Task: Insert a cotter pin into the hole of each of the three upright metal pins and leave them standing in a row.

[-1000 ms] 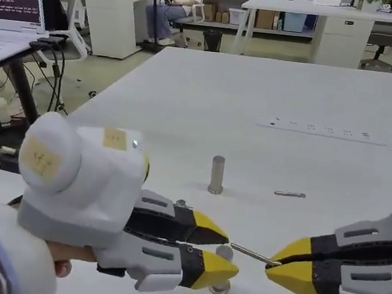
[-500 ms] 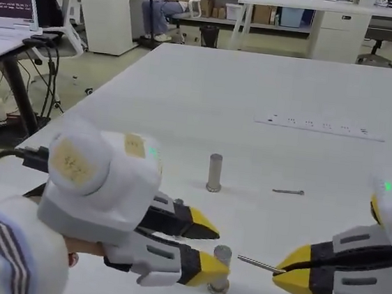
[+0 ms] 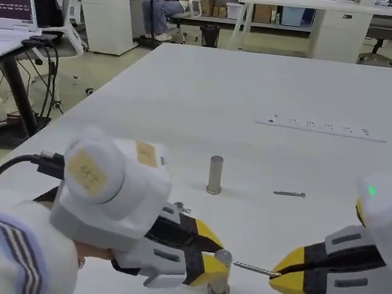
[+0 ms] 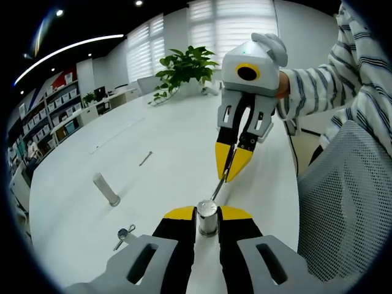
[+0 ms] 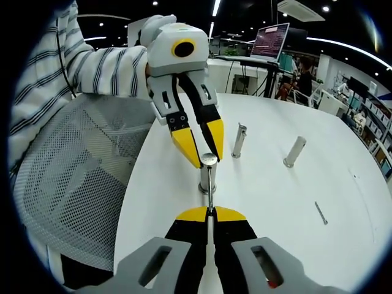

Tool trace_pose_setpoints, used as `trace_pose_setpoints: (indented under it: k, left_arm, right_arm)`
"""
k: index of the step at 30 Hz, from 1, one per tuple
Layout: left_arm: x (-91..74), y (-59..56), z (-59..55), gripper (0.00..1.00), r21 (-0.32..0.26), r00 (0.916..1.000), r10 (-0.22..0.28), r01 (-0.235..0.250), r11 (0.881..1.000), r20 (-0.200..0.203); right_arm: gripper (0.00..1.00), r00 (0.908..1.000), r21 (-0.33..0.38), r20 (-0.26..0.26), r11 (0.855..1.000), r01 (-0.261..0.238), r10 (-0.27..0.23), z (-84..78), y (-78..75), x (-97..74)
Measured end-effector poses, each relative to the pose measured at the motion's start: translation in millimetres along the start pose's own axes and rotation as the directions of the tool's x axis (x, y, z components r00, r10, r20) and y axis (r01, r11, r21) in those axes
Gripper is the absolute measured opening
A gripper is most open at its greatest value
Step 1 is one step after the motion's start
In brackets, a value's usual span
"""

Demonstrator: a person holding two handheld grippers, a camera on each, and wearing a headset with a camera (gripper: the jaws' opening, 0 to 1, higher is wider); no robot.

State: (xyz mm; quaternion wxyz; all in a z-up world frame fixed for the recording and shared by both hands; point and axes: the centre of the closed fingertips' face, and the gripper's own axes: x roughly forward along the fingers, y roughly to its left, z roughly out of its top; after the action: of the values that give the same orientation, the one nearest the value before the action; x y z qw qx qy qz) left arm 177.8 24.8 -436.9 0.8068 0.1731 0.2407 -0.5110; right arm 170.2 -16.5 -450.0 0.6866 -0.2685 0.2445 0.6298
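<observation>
While left tool (image 4: 207,213) clamps one pin (image 5: 208,171), right tool (image 5: 209,213) pinching a cotter (image 3: 253,269), another pin (image 3: 215,174) stands beyond.

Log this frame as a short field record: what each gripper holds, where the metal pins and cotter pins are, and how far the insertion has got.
left gripper: shut on near metal pin, upright on the table
right gripper: shut on held cotter pin, pointed at that pin's top
insertion: tip at the pin; whether it is in the hole cannot be told
far metal pin: upright, no cotter pin seen
third metal pin: upright, beside the left gripper
loose cotter pin: flat on the table
</observation>
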Motion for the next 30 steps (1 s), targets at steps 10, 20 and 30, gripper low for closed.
trace_pose_setpoints:
  k: [10, 20, 30]
  left_arm:
    - [0.7, 0.4, 0.0, 0.10, -0.012, 1.0000, 0.000, 0.000, 1.000, 0.001]
    - [2.3, -0.6, 1.0, 0.09, -0.036, 1.0000, 0.008, -0.008, 0.999, -0.004]
    - [3.8, -0.4, 2.8, 0.09, -0.031, 1.0000, 0.006, -0.007, 0.999, -0.007]
  right_arm:
    - [0.00, 1.0000, -0.021, 0.002, 1.000, -0.006, 0.006, 6.5, 0.6, 2.9]
    - [0.00, 1.0000, -0.043, -0.003, 0.999, -0.005, 0.005, 10.6, -1.1, 15.8]
    - [0.00, 0.9996, -0.084, -0.012, 0.996, -0.027, 0.027, 17.6, -2.5, 26.4]
